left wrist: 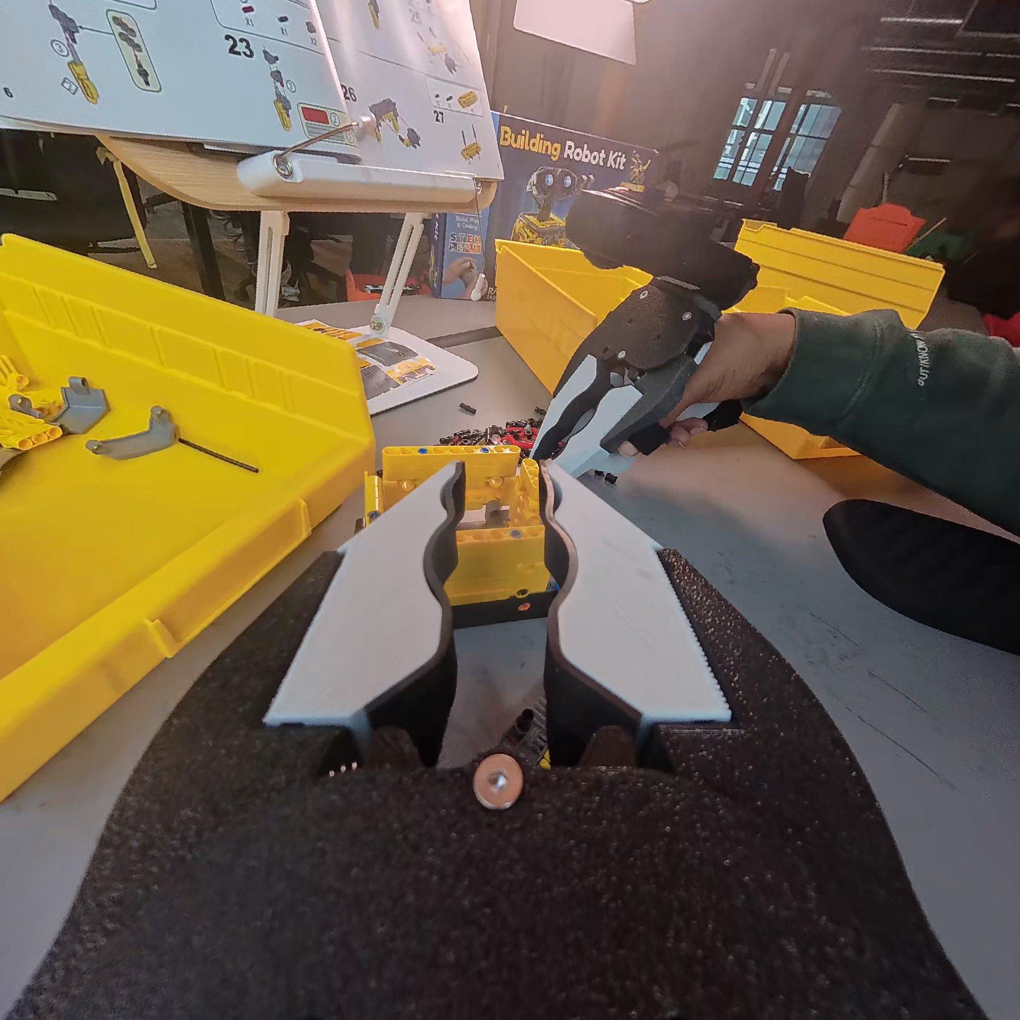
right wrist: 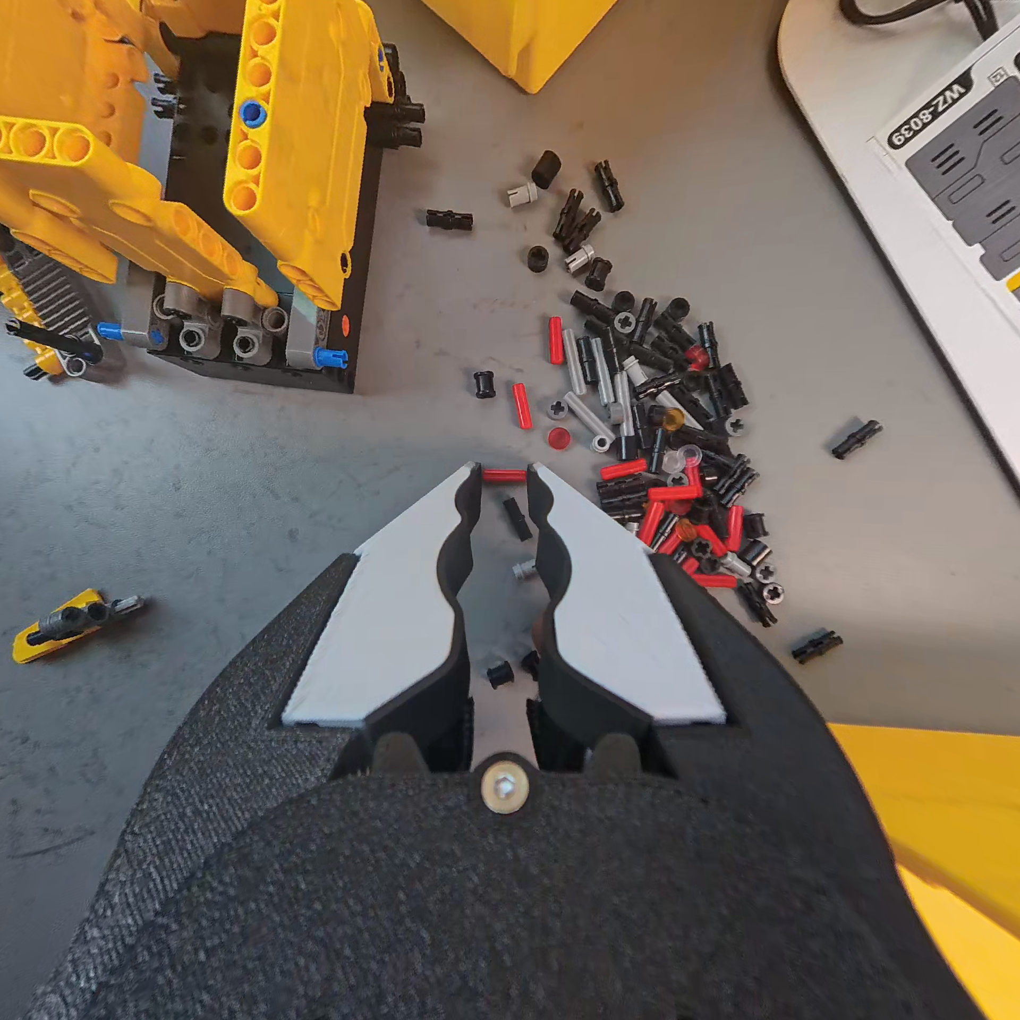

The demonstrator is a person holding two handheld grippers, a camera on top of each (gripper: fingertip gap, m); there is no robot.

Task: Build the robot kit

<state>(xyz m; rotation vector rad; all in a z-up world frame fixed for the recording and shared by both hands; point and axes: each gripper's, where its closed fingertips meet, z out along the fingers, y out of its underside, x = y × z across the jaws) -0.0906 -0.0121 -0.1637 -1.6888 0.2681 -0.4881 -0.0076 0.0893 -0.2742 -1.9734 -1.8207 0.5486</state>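
Note:
My left gripper (left wrist: 502,472) is shut on a yellow and black brick model (left wrist: 497,557) that stands on the grey table, its fingers pressed on both sides. The model also shows in the right wrist view (right wrist: 298,138). My right gripper (right wrist: 503,469) is shut on a short red pin (right wrist: 503,474), held end to end between the fingertips just above the table. It hovers beside a pile of small black, red and grey pins (right wrist: 662,441). In the left wrist view the right gripper (left wrist: 546,452) points down just behind the model, held by a hand (left wrist: 734,364).
A yellow bin (left wrist: 165,524) on the left holds grey brackets (left wrist: 132,436) and a black axle (left wrist: 221,455). An instruction booklet (left wrist: 221,66) sits on a stand behind it. More yellow bins (left wrist: 541,298) and the kit box (left wrist: 574,182) stand at the back. A small yellow piece (right wrist: 66,623) lies loose. Tip to tip, the grippers are about 15 centimetres apart. Both grippers' tips are roughly 15 centimetres from the small yellow piece (right wrist: 66,623).

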